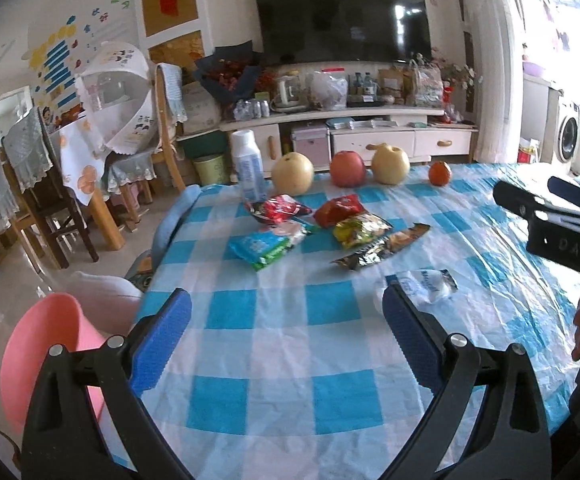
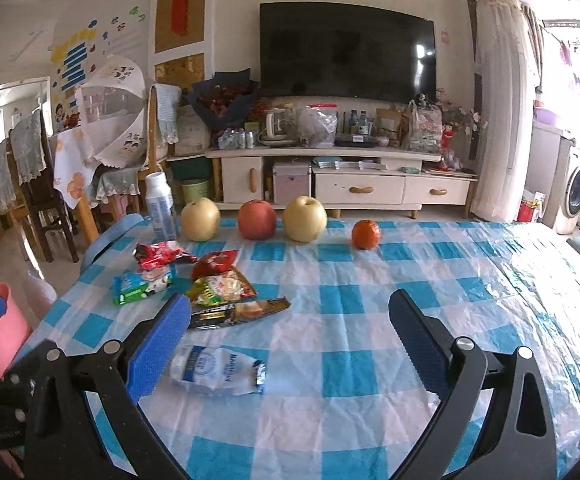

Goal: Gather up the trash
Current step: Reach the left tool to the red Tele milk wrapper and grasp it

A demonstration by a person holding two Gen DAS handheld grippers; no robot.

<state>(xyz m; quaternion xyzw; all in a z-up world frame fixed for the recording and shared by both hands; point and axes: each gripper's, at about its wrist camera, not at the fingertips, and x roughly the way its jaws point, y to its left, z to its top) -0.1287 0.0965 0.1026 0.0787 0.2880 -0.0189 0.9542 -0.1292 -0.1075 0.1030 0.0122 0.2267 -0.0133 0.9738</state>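
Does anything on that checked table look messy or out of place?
Yes. Empty snack wrappers lie crumpled in a loose heap near the table's left side, with a white-and-blue wrapper lying alone, nearer the camera. Behind them, the fruit sits in a tidy row and the white bottle stands upright. Nothing looks spilled.

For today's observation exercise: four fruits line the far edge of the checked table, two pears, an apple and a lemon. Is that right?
One detail is wrong: the small fruit at the right end is an orange, not a lemon, as the right wrist view shows. The two pears and the apple are as described.
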